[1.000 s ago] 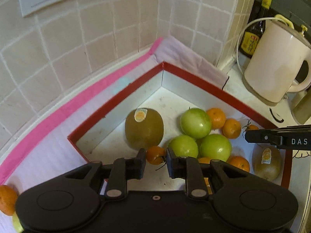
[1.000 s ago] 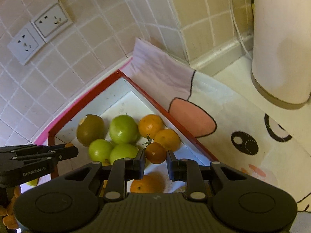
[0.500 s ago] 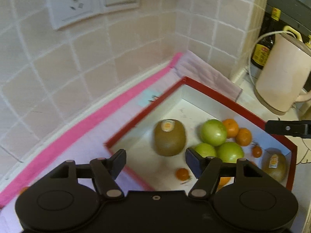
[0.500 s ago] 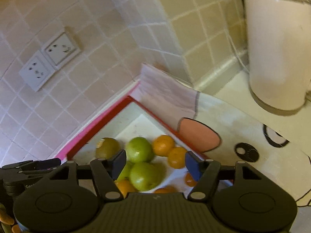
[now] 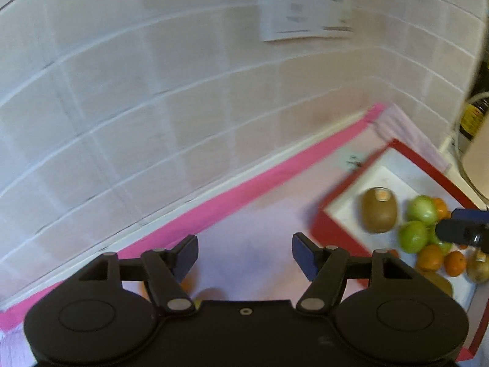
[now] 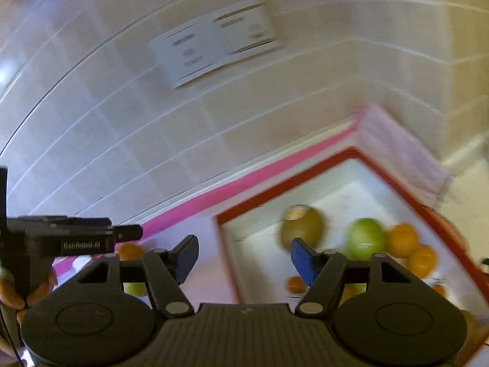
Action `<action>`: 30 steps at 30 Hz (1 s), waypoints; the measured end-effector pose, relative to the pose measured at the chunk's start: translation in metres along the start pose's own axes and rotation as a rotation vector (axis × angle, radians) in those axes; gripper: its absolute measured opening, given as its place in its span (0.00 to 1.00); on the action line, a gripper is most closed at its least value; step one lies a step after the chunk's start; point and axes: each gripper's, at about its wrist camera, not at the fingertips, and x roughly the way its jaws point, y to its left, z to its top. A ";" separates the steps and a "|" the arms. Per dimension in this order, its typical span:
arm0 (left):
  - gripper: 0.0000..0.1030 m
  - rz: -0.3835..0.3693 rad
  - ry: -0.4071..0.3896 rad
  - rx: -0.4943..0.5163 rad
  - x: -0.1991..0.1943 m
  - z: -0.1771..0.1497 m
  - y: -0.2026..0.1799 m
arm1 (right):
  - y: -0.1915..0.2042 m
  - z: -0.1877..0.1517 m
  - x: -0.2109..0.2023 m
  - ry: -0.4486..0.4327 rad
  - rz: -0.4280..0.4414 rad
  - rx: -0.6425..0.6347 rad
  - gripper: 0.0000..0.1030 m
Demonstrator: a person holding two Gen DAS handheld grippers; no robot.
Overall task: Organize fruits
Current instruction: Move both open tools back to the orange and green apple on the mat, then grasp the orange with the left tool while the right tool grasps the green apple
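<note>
A red-rimmed white tray (image 5: 342, 189) at the right holds a brown kiwi (image 5: 379, 214), green fruits (image 5: 412, 237) and several small oranges (image 5: 429, 257). The tray rim (image 6: 284, 185), kiwi (image 6: 302, 227), a green fruit (image 6: 366, 238) and oranges (image 6: 400, 240) also show in the right wrist view. My left gripper (image 5: 244, 255) is open and empty over the pink-edged mat, left of the tray. My right gripper (image 6: 243, 257) is open and empty above the tray's left rim. Loose fruit on the mat, an orange (image 6: 130, 250) and a green one (image 6: 136, 289), lies left of the tray.
A tiled wall with a double socket (image 5: 305, 6) stands behind the mat. The mat's pink border (image 5: 214, 208) runs along the wall. A kettle's edge (image 5: 476, 159) and a dark bottle (image 5: 472, 119) are at the far right. The left gripper's body (image 6: 70, 240) shows at the left.
Both grippers let go of small orange fruits into the tray, opened, then lifted and swung left away from the tray. The views are motion-blurred.
</note>
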 end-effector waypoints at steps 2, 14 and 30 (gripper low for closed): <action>0.78 0.014 0.010 -0.038 -0.002 -0.004 0.021 | 0.019 -0.002 0.010 0.011 0.039 -0.028 0.67; 0.78 -0.007 0.162 -0.322 0.041 -0.023 0.117 | 0.117 -0.048 0.098 0.119 0.278 -0.266 0.67; 0.80 -0.039 0.286 -0.405 0.108 -0.037 0.117 | 0.152 -0.075 0.168 0.177 0.241 -0.307 0.48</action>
